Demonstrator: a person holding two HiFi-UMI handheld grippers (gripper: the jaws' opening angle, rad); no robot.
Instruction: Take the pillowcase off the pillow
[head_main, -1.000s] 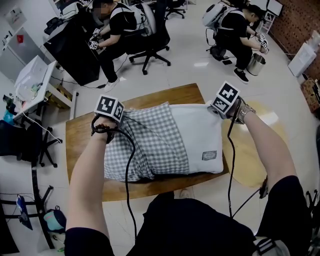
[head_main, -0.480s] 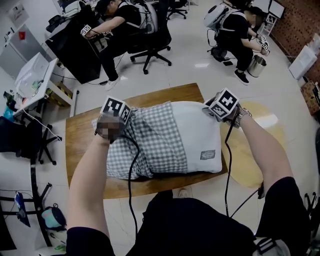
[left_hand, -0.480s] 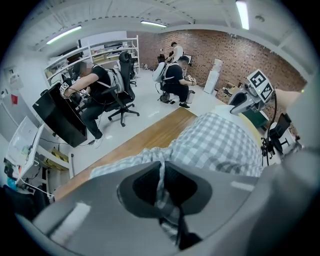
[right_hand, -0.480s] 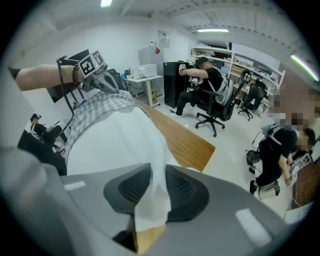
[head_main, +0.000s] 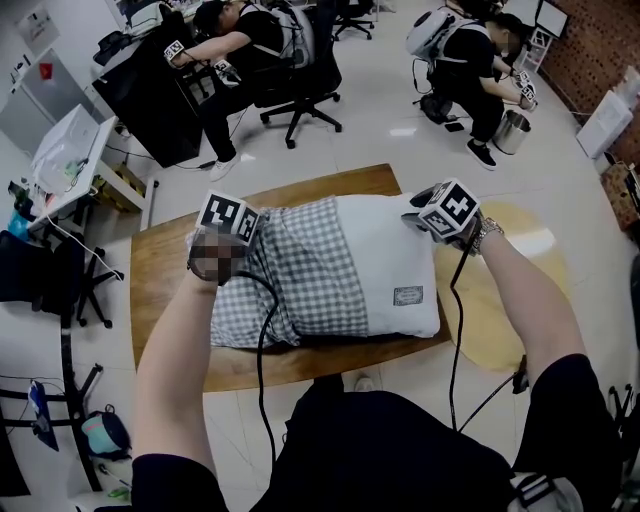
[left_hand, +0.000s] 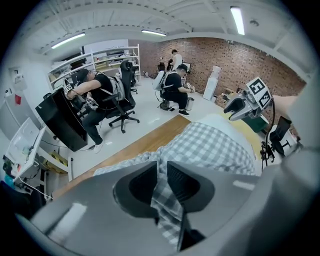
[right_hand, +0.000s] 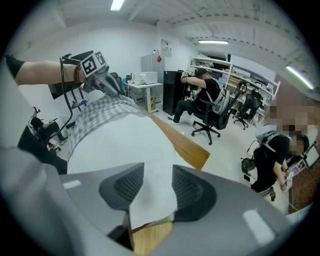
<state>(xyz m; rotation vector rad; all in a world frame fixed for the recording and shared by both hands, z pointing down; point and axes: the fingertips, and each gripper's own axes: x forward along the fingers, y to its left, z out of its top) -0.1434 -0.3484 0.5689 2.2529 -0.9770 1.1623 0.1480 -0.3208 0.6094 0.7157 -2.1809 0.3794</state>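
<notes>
Grey checked pillowcase covers the white pillow's left half.

Bright, even light falls from ceiling strip lamps, leaving a pale glare patch on the glossy floor and only faint, soft shadows around the bench. The white pillow looks nearly washed out. The head view bows at its edges. Both gripper views are fisheye circles with black corners, the near jaws softly blurred
</notes>
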